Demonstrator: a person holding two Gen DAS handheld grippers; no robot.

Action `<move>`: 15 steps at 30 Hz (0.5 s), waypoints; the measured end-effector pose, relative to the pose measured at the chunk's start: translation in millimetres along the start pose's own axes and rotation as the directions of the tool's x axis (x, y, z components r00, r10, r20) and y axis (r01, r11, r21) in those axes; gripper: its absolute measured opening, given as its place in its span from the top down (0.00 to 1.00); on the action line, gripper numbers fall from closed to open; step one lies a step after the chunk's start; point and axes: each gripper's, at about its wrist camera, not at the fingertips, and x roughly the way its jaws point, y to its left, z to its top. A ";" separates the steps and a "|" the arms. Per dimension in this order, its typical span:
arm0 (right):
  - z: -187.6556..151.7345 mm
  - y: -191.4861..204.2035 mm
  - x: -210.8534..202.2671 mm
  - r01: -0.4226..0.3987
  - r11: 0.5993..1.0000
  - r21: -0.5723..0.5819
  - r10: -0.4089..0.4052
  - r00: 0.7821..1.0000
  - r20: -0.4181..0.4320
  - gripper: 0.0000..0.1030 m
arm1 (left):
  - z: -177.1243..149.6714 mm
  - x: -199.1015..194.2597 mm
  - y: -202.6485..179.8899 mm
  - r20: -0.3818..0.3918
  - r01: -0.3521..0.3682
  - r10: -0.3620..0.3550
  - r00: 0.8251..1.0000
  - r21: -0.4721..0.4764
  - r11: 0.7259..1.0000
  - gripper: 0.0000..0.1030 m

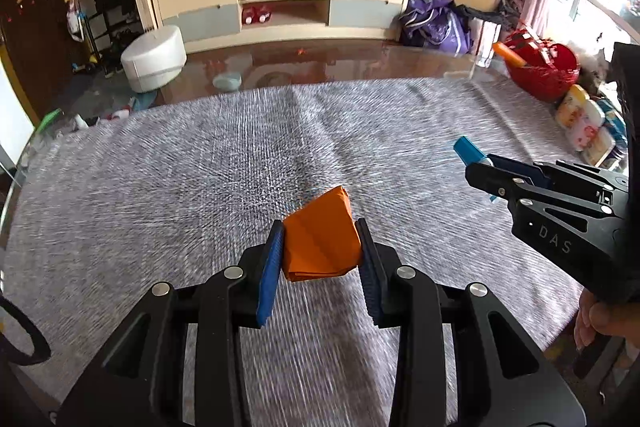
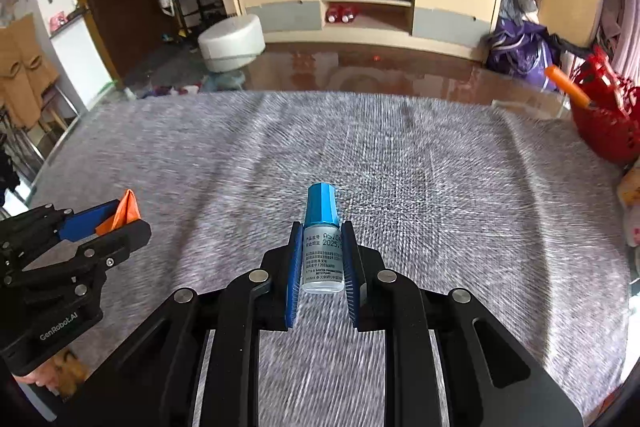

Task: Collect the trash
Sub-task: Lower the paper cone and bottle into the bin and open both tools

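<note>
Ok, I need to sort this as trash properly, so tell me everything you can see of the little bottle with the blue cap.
The small bottle has a faceted blue cap and a pale translucent body wrapped in a white label with printed text and digits; it looks plastic. It is capped, cap pointing away from the camera. The right gripper is shut on it, blue pads pressing both sides of the body. It hangs above the grey cloth, touching nothing else.

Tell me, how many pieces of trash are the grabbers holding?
2. The folded orange paper sits between the left gripper's fingers. The small blue-capped bottle sits between the right gripper's fingers. More trash could lie out of view.
</note>
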 end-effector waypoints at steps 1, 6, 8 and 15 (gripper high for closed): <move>-1.2 2.2 -9.4 0.002 1.000 -0.006 -0.002 1.000 0.011 0.80 | -2.4 -10.0 -2.8 0.010 0.001 -0.001 1.000 0.005 1.000 0.68; -13.8 11.3 -49.0 0.006 1.000 -0.030 -0.004 0.999 0.049 0.80 | -20.1 -50.9 -19.9 0.036 0.018 -0.018 0.999 0.022 1.000 0.68; -22.4 14.7 -65.2 0.003 0.999 -0.035 -0.001 0.998 0.062 0.80 | -29.8 -65.6 -26.0 0.043 0.029 -0.030 0.999 0.025 0.999 0.68; -59.5 20.5 -108.5 0.000 0.998 -0.057 0.005 0.997 0.082 0.80 | -67.9 -104.4 -42.2 0.059 0.049 -0.051 0.997 0.039 0.998 0.68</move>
